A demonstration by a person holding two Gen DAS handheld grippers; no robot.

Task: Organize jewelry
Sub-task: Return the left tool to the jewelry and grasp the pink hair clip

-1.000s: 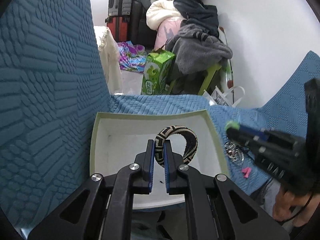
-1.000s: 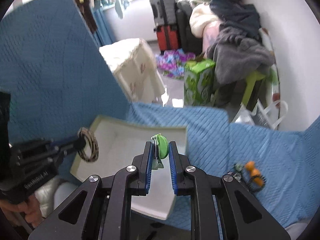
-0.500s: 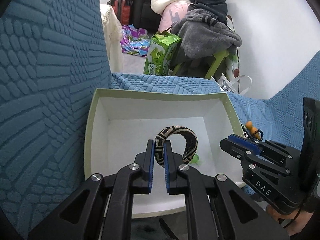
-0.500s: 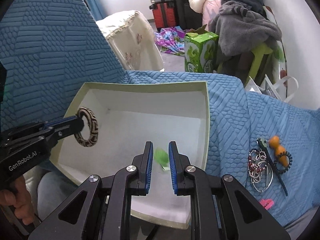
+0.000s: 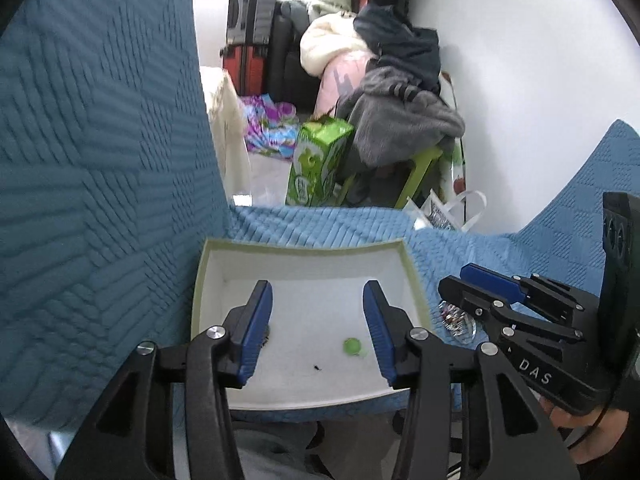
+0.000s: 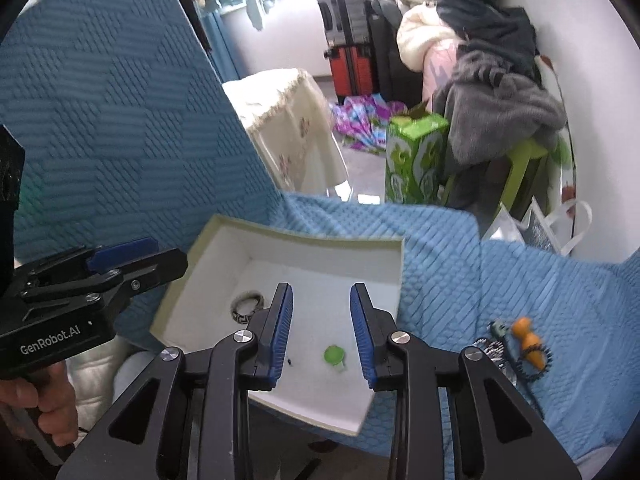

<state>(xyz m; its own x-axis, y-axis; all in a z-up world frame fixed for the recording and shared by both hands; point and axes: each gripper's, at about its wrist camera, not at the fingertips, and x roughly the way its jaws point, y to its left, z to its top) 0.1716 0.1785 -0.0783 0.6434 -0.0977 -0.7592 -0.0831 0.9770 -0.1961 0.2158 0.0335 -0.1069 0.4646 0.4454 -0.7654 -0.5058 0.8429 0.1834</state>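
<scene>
A white box with a pale green rim (image 5: 304,249) (image 6: 304,236) rests on the blue sofa cover. A black-and-cream patterned bracelet (image 6: 247,306) lies on its floor at the left. In the left wrist view my left finger hides most of it. A small green piece (image 5: 352,347) (image 6: 334,355) lies near the box's front. My left gripper (image 5: 317,300) (image 6: 160,256) hangs above the box, its jaws opening with nothing between them. My right gripper (image 6: 321,300) (image 5: 460,280) is beside it, its jaws also opening and empty.
Loose jewelry (image 6: 516,344) with an orange bead piece (image 6: 528,340) lies on the cover right of the box. The sofa back (image 5: 100,160) rises at the left. Beyond the seat edge are a green carton (image 5: 320,160), a chair piled with clothes (image 6: 500,112) and suitcases (image 6: 352,40).
Both grippers have opened and pulled up from the box. The left one let go of the bracelet, which now lies in the box. The green piece lies there too.
</scene>
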